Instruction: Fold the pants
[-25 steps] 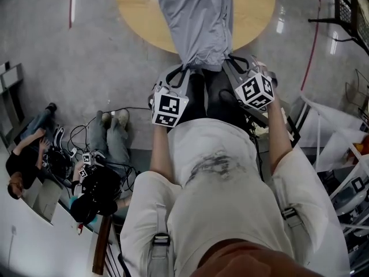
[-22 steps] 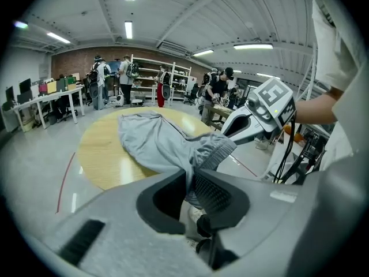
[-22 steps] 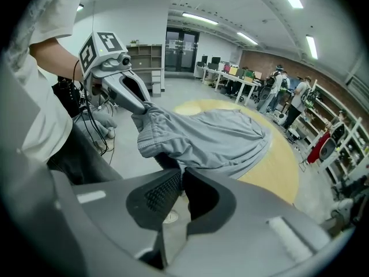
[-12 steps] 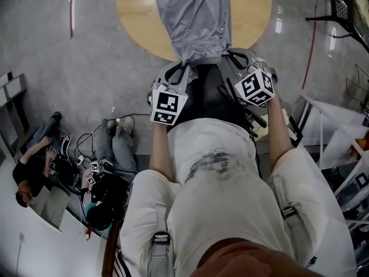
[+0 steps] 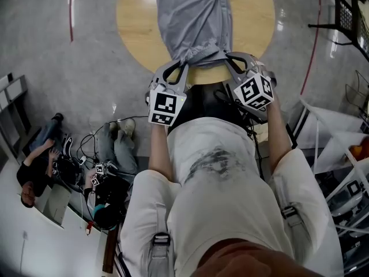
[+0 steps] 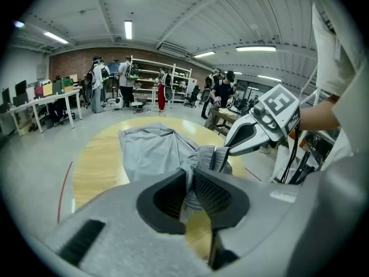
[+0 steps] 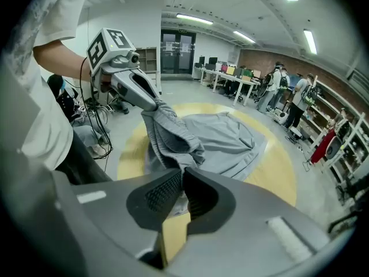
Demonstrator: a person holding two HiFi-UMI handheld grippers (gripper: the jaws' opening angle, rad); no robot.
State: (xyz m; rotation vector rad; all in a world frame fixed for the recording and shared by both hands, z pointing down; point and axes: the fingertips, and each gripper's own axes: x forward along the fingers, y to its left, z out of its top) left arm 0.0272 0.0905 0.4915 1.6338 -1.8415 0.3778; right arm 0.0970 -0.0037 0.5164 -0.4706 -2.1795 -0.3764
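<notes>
Light grey fabric pants (image 5: 193, 22): laid lengthwise on a round tan wooden table (image 5: 253, 16), legs toward 12 o'clock, ribbed elastic waistband bunched and raised at the table's 6 o'clock edge. Left gripper (image 5: 183, 65): jaws almost together, clamped on the waistband's 7 o'clock corner. Right gripper (image 5: 230, 56): jaws almost together, clamped on the waistband's 5 o'clock corner, near the left one.

light: bright ceiling strips (image 6: 128, 29) | floor (image 5: 281, 25) glare | edges: fisheye-warped, seemingly soft
</notes>
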